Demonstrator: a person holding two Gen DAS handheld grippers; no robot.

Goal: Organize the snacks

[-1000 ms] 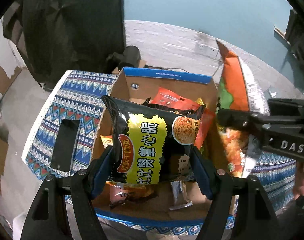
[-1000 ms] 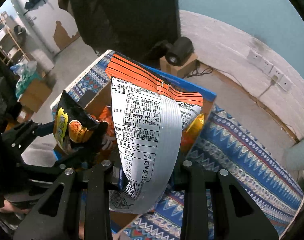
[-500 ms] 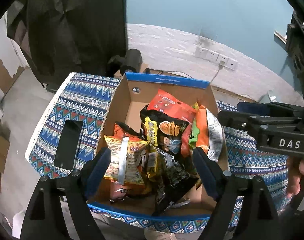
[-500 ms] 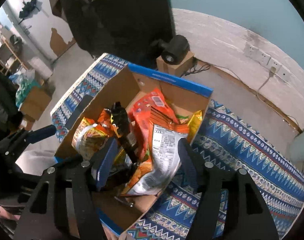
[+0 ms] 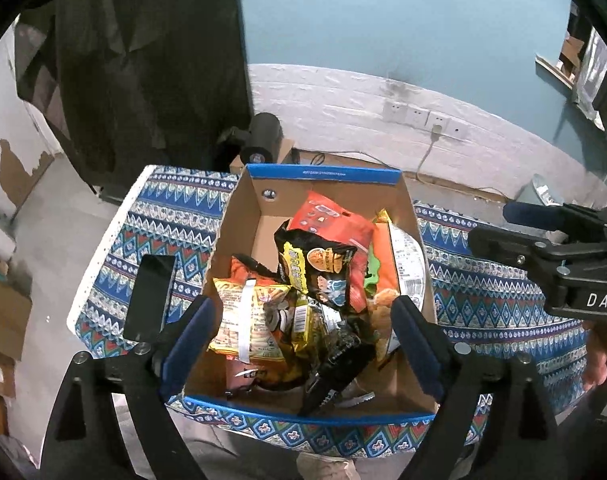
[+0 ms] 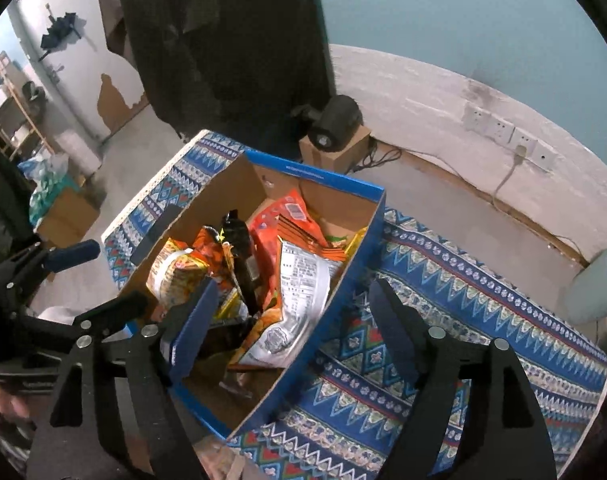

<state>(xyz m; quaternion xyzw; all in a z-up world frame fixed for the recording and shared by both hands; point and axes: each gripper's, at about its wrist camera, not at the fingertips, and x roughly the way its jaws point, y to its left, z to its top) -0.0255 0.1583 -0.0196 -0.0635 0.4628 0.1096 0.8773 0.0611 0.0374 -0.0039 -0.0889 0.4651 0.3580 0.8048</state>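
On the patterned cloth [image 5: 175,216] sits the cardboard box [image 5: 239,216], snack bags heaped loosely inside. Largest: orange bag with the white nutrition panel [image 6: 299,276], against the right wall. Then the yellow noodle packet [image 5: 247,320] at left, and the black-and-yellow packet [image 5: 319,268] propped upright at centre. A dark phone [image 5: 149,296] lies just beside the box. Left gripper [image 5: 299,340] spread wide, empty, above the box; right gripper [image 6: 291,320] also wide, empty, straddling the box's right wall. Judgement: bags light, air-filled, crinkly, slippery, contents crushable; pinch at a sealed edge.
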